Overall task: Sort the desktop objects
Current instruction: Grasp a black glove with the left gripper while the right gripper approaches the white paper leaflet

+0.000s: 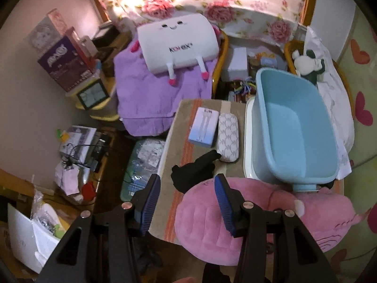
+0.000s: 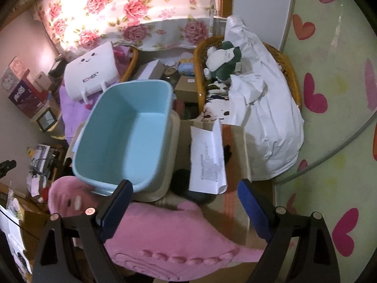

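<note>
1. While both grippers hover above the cluttered table, the left gripper has its jaws spread, holding nothing; a black cloth lies just ahead between them.
2. Beyond the cloth sit a pale blue box and a patterned glasses case, side by side.
3. Right gripper: jaws spread wide, empty, above a pink plush.
4. Ahead of its left jaw stands the blue bin; a white paper lies between the jaws, farther on.

Left gripper gapes above black cloth beside pink plush.
</note>
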